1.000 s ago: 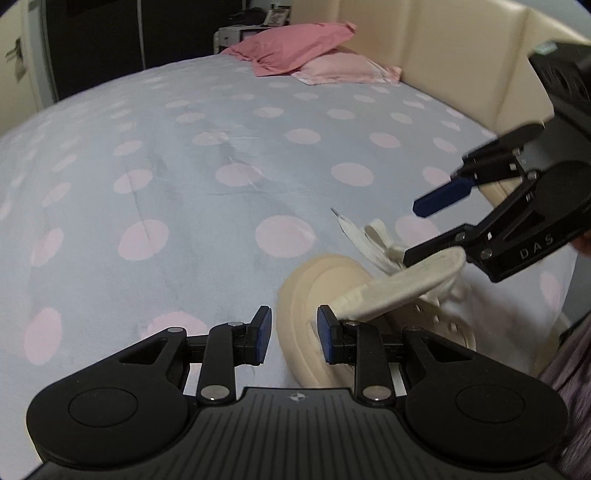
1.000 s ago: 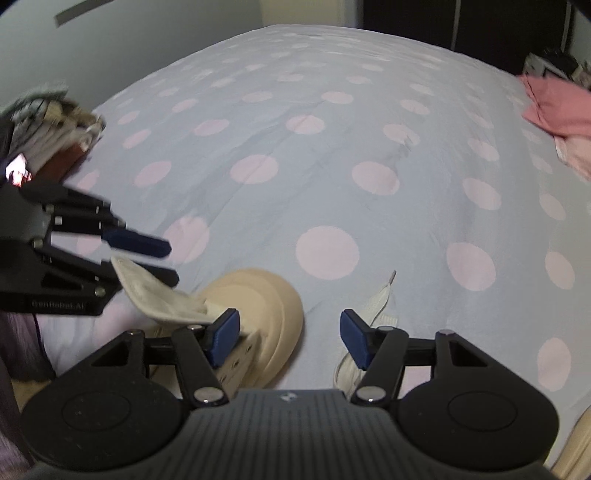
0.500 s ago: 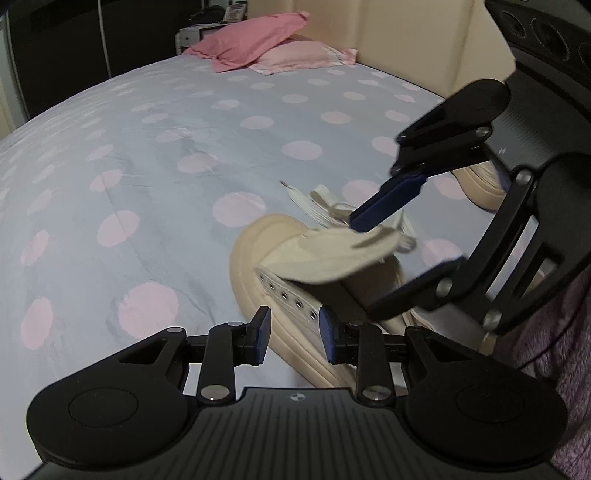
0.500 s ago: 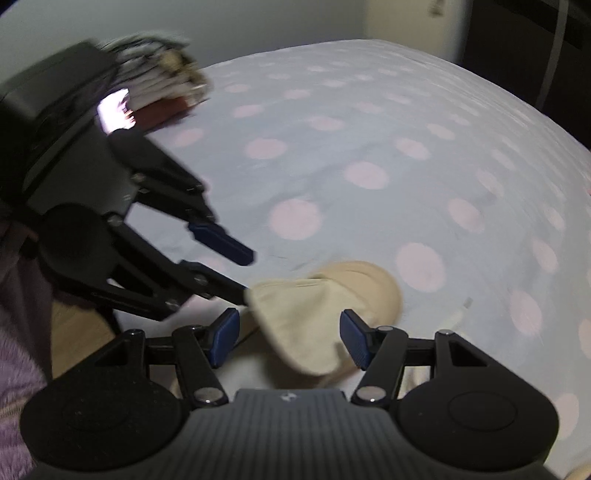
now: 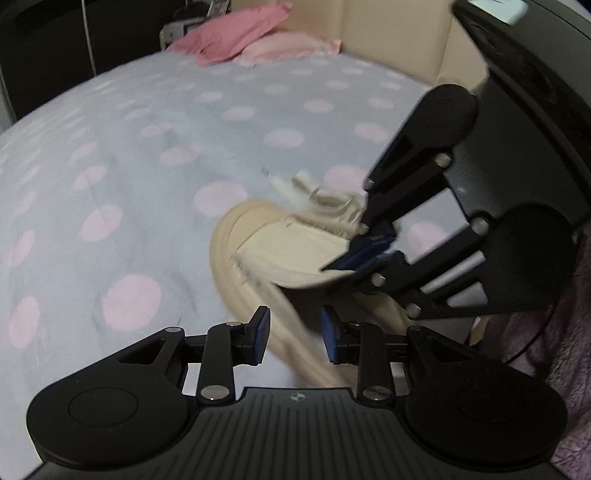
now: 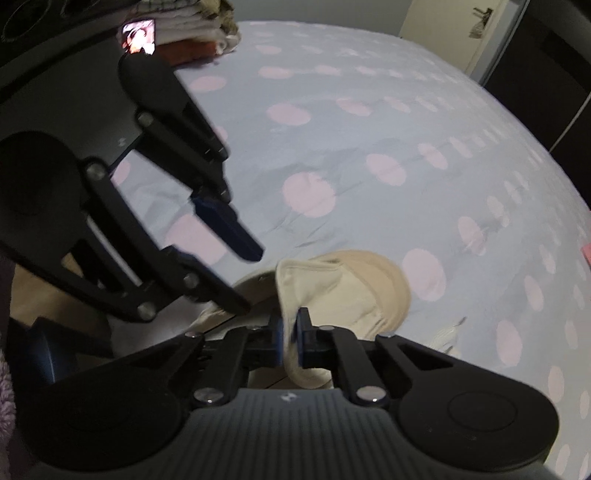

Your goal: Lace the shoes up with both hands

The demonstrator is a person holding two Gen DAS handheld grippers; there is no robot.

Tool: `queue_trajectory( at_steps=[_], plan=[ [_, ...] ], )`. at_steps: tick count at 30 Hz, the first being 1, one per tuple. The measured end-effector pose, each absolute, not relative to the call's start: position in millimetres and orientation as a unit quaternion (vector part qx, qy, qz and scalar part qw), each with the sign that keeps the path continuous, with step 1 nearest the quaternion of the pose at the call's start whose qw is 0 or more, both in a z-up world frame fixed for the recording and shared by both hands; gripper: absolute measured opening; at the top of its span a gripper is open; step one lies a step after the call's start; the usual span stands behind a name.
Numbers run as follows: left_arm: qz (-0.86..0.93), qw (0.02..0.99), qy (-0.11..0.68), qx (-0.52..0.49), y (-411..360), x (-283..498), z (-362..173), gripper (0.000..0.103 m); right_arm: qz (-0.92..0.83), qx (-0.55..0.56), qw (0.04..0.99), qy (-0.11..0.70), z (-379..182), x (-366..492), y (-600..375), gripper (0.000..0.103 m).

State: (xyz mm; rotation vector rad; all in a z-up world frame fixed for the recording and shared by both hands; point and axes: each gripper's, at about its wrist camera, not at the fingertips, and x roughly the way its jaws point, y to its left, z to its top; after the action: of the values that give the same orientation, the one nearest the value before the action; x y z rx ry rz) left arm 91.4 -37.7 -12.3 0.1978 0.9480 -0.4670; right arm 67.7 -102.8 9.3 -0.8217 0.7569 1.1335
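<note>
Left wrist view. Left gripper (image 5: 294, 339), foreground: blue pads parted by a moderate gap, nothing between them; the shoe (image 5: 255, 266) passes just beyond the gap. Right gripper (image 5: 364, 251), entering from the right: pads pressed together on the edge of the cream tongue (image 5: 295, 254), which stands lifted off the shoe. The shoe lies on the bedspread (image 5: 147, 155) (pale blue with pink dots), toe pointing away from the camera. White lace (image 5: 314, 192) is bunched on the far side of the shoe, its tip pointing up-left; blur hides whether it passes through any eyelet. Pink pillows (image 5: 255, 37) lie at the far end of the bed.

Right wrist view. Right gripper (image 6: 290, 338), foreground: fingers nearly closed, with the tongue (image 6: 325, 291) pinched between them. Left gripper (image 6: 236, 266), upper left: fingers apart and empty, tips just above the shoe (image 6: 391, 280). A loose end of lace (image 6: 448, 334) rests on the bedspread (image 6: 369, 110) right of the shoe. Folded laundry (image 6: 199, 26) sits at top left.
</note>
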Motion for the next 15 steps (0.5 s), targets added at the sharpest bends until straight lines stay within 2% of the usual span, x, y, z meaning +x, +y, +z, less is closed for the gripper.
queue_trajectory(
  at_steps=[9,13,15],
  plan=[
    [-0.211,0.867,0.450,0.035,-19.7,101.1,-7.0,0.027,0.512,-0.409,0.665,0.358,-22.5,65.0,-90.2,0.009],
    [-0.217,0.859,0.461,0.042,-26.9,106.6,-15.8,0.027,0.511,-0.419,0.657,0.362,-29.5,65.9,-87.4,0.010],
    [-0.222,0.855,0.466,0.055,-31.9,106.4,-20.0,0.027,0.512,-0.417,0.656,0.366,-30.4,65.8,-88.5,0.017]
  ],
)
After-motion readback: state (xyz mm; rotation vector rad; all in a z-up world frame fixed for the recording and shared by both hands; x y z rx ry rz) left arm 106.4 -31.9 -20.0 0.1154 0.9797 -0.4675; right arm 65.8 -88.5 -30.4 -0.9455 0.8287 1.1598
